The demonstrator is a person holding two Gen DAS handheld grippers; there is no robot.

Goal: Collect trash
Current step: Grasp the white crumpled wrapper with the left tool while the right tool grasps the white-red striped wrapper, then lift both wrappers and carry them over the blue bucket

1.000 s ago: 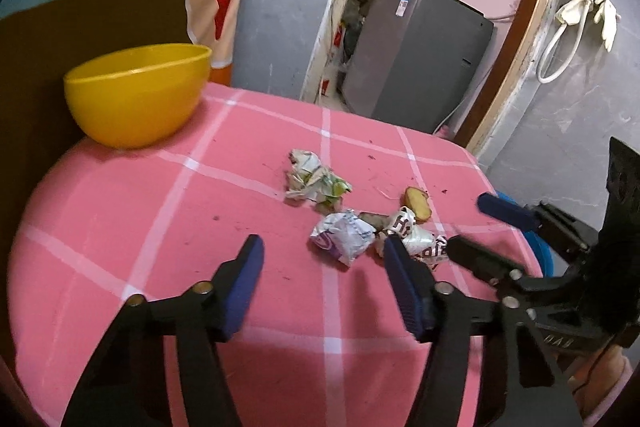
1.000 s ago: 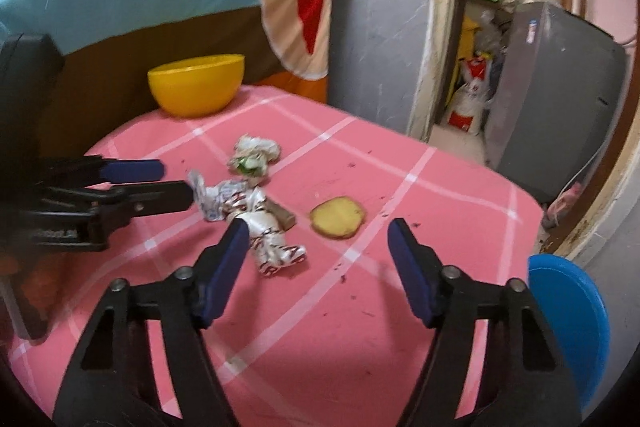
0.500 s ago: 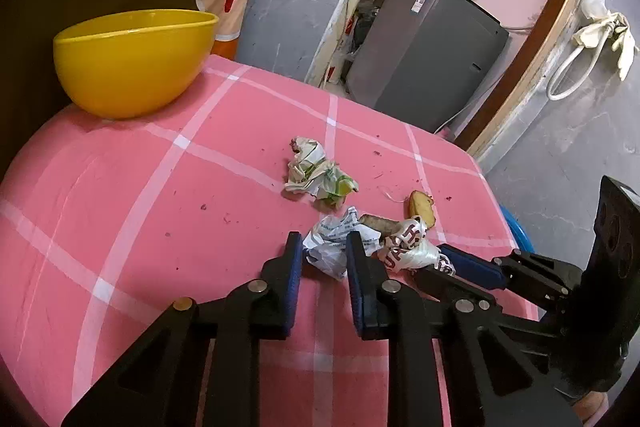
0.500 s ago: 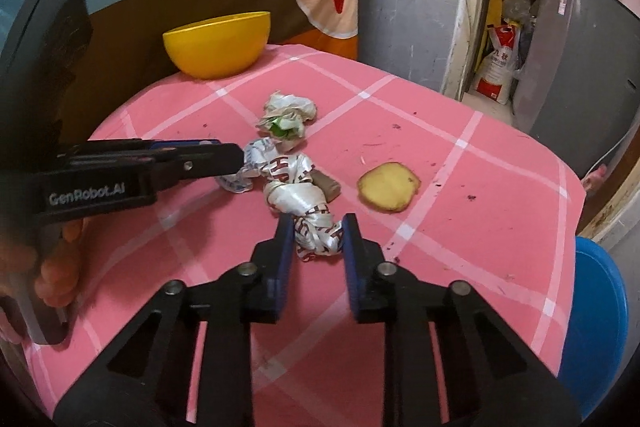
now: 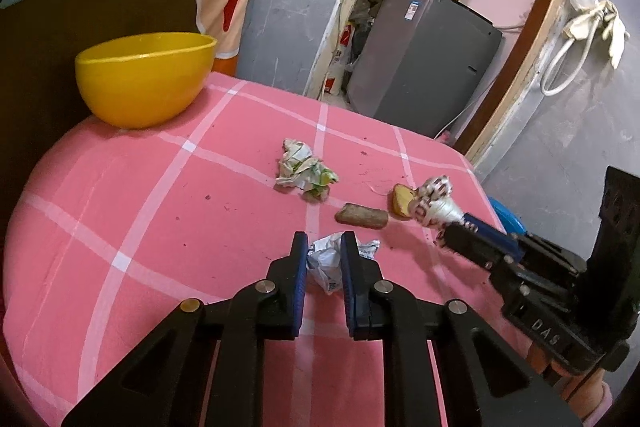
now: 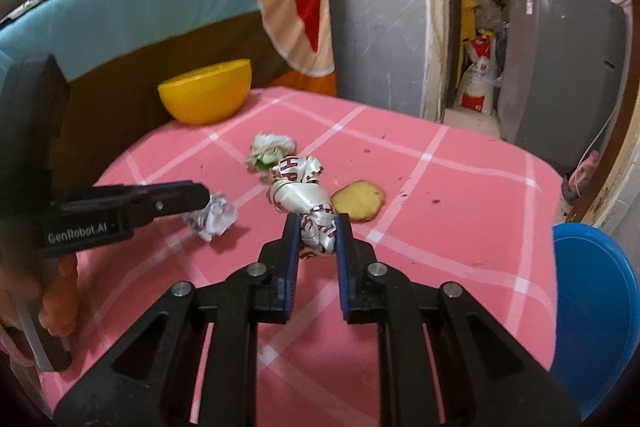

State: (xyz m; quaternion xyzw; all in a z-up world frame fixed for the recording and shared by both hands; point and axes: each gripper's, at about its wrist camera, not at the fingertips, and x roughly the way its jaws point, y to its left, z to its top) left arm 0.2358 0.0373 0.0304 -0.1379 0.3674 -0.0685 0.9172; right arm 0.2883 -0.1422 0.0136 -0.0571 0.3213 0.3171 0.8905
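My left gripper [image 5: 324, 247] is shut on a crumpled white paper wad [image 5: 326, 261], lifted just off the pink checked tablecloth [image 5: 140, 227]; it also shows in the right wrist view [image 6: 214, 215]. My right gripper [image 6: 316, 225] is shut on a twisted white wrapper with red print [image 6: 304, 195], seen held up in the left wrist view [image 5: 434, 205]. A green-and-white crumpled wrapper [image 5: 304, 171], a brown scrap [image 5: 362, 217] and a potato slice [image 6: 358, 201] lie on the cloth.
A yellow bowl [image 5: 146, 77] stands at the table's far left corner. A blue bin [image 6: 596, 315] sits beside the table's right edge. A cloth-draped chair back [image 6: 160, 23] rises behind the bowl. A grey appliance [image 5: 420, 75] stands beyond the table.
Both grippers closed from wide open: the left on the white paper wad, the right on the printed wrapper. Both pieces are now raised off the cloth, exposing the brown scrap.
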